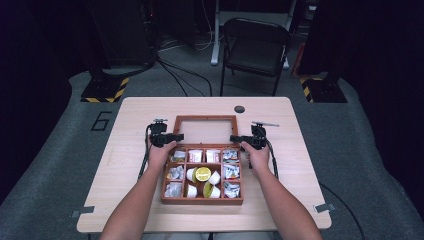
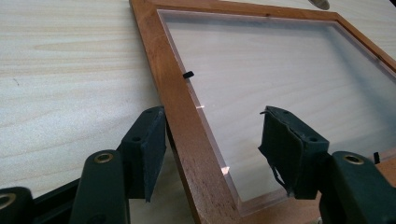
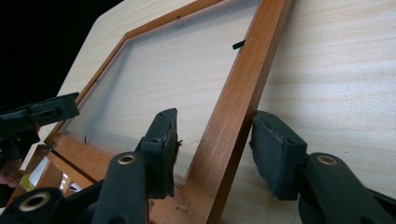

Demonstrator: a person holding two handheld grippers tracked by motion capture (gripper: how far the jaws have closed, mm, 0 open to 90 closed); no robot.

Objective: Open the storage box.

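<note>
Lower centre of the high view: wooden box on the table, compartments holding packets and small cups. Just above it, lid lies open flat, clear pane in wood frame. Left tongs straddle the lid's left rail, one pad touching, other off, no clamp. Right tongs straddle the right rail, gaps both sides.

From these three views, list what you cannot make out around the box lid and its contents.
- Print on the sachets, high view: too small.
- Lid hinges, high view: too small.
- Left gripper pad contact with the frame, left gripper view: far pad stands clear, near pad unclear.
- Right gripper pad contact: gaps visible, grip uncertain.
</note>
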